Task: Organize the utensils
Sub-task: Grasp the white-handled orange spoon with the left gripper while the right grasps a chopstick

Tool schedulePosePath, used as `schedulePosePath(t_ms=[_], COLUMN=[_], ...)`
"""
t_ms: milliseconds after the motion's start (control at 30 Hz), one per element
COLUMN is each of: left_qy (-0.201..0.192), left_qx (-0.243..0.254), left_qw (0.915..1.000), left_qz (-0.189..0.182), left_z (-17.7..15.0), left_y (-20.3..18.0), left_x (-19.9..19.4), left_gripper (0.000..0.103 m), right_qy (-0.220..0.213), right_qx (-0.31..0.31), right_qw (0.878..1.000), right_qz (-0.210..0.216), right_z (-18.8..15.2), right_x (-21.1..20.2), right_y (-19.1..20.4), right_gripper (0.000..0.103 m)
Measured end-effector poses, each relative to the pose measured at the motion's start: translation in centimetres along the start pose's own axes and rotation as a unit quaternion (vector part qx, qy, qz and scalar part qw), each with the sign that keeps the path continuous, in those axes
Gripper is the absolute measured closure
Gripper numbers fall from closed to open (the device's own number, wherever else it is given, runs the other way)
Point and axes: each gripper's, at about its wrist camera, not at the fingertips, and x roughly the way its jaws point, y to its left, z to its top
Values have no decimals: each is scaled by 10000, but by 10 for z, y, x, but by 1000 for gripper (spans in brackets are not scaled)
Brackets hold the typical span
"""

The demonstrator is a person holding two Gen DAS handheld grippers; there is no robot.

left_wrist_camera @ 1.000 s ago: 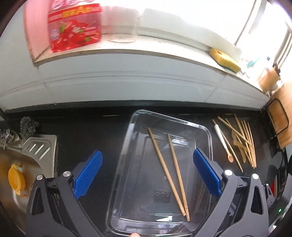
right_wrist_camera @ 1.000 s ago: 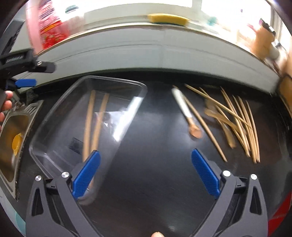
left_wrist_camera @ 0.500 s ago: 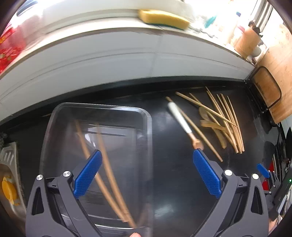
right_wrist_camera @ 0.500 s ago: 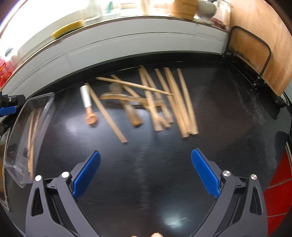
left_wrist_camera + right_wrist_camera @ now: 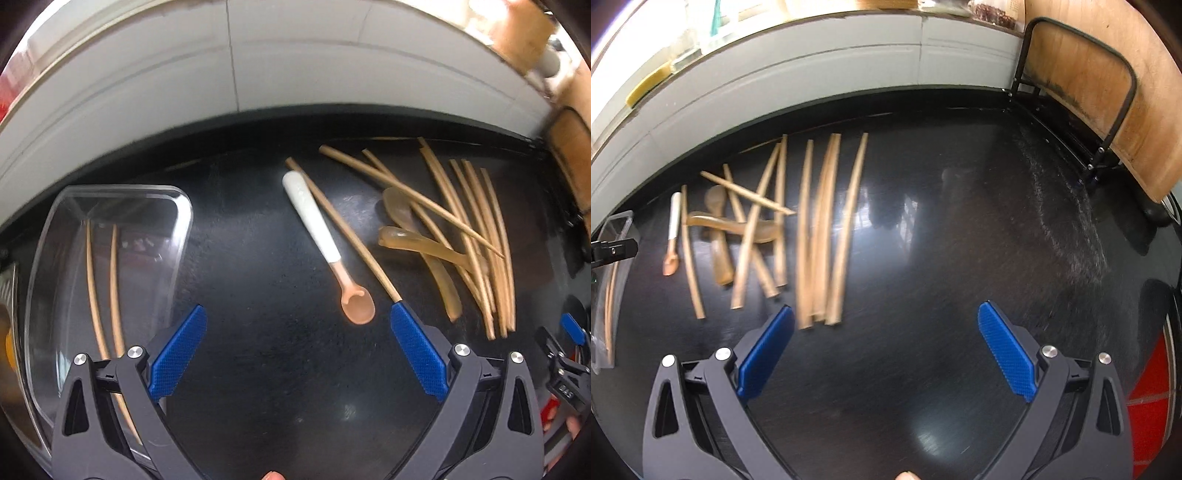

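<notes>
A clear glass tray [image 5: 184, 218] sits at the left on the black counter with two wooden chopsticks [image 5: 92, 280] in it. A white-handled pink spoon [image 5: 325, 247] lies ahead of my left gripper [image 5: 299, 328], which is open and empty. One chopstick [image 5: 343, 232] lies beside the spoon. Several more chopsticks [image 5: 476, 236] and two translucent amber spoons [image 5: 417, 243] lie in a pile to the right. My right gripper [image 5: 886, 328] is open and empty, with the chopstick pile [image 5: 820, 229] ahead on its left. The tray's corner [image 5: 620, 221] shows at the far left.
A grey tiled wall [image 5: 258, 74] with a ledge runs behind the counter. A wooden board in a black wire rack [image 5: 1100, 96] stands at the right end. The sink [image 5: 5, 332] lies left of the tray.
Both views have swung to the right. The tray has slid to the left of the left view and the loose utensil pile is now ahead. Both grippers stay open.
</notes>
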Motion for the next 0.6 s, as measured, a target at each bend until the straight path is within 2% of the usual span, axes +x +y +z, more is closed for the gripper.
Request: schedulePosePath(t_ms=[133,267,433,600], left_qy=[79,241,380,437], left_qx=[-285,-590,-719,-962], left_qw=[9988,9963,9929,9894], left_qz=[397,576,869,999], left_z=[3,3,5,8], left_y=[-8,-17,-30,-29], left_x=[15,25,35,42], left_gripper=[6,6,6,6], right_qy=[103,185,251,270], right_qx=[-206,-341,-484,-715], right_qw=[9996,9987,9965,9947], right_qz=[156,337,630,682], right_z=[14,27,35,44], right_x=[21,36,49,58], right_y=[-21,-35,-30,-19], right_gripper=[7,7,7,7])
